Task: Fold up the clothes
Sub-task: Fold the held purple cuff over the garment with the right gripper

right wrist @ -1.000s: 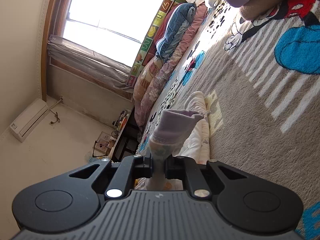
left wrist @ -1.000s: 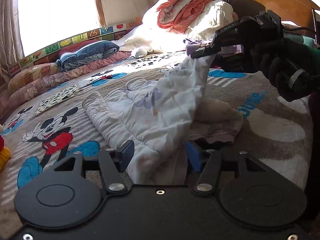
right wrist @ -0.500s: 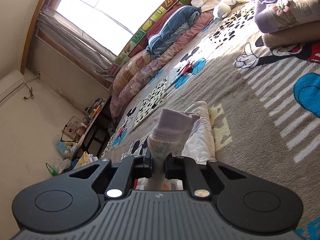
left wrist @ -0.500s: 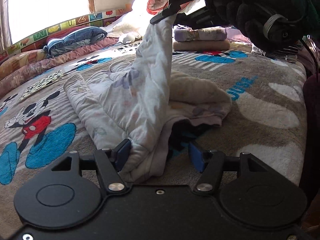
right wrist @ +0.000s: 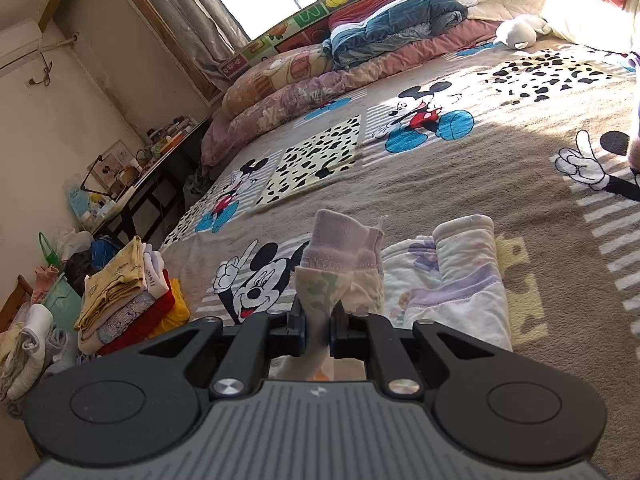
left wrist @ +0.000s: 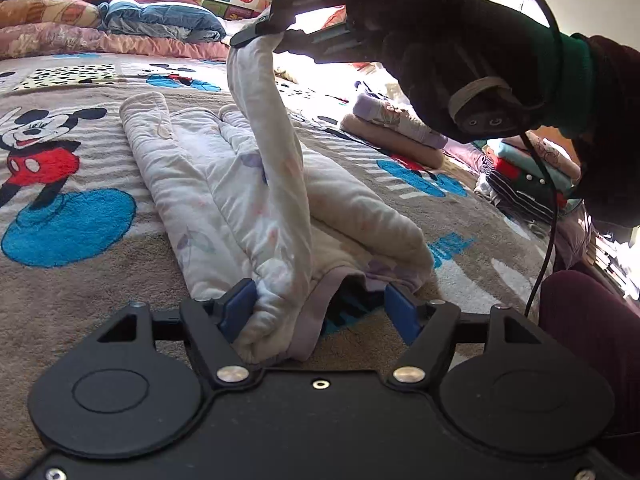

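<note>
Overhead, the right gripper [right wrist: 318, 334] pinches the garment's [left wrist: 256, 184] cuff; the left gripper [left wrist: 318, 310] is opening around its hem, partly hidden.

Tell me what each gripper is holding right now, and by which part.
The right gripper is shut on the white garment, pinching its sleeve end just below the lilac cuff. The left gripper is opening; the garment's hem lies between its jaws, not clamped.

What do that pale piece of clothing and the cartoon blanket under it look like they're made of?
Pale garment: seemingly soft padded or quilted cotton, matte, with a faint floral print, puffy rolls and a lilac ribbed cuff. Blanket: probably plush synthetic fleece, with fuzzy pile and printed colours.
</note>
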The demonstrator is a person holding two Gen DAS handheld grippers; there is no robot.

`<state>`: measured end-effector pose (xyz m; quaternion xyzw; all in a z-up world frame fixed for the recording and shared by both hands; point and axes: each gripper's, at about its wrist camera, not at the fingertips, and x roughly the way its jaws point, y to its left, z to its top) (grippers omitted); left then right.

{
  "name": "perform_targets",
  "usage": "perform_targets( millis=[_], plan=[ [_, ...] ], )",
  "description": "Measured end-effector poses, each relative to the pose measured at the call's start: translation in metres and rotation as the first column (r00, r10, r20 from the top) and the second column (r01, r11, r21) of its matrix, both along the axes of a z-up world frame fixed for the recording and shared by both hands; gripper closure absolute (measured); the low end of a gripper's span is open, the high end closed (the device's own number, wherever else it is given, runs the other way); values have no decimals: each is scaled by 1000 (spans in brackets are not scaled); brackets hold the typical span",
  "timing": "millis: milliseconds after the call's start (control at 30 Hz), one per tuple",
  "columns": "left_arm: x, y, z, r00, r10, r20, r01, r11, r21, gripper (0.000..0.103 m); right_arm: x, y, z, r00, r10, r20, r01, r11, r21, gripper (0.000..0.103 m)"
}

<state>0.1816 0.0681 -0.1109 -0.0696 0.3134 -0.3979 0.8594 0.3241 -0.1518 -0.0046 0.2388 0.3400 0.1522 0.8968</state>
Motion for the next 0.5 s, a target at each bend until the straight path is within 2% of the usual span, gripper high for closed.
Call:
perform_targets(
  millis=[233, 400, 500],
  plan=[
    [16, 22, -3, 988, -1, -152, -25, 985, -173, 33, 37, 34, -12, 999, 12, -51, -16, 996, -84, 91],
    [28, 33, -7, 968, -17, -250, -51, 963, -264, 33, 56, 52, -21, 996, 29, -86, -41, 990, -138, 91],
    [31, 36, -8, 959, -20, -284, -67, 954, -292, 33, 67, 61, -30, 993, 22, -114, -43, 983, -180, 91]
  ],
)
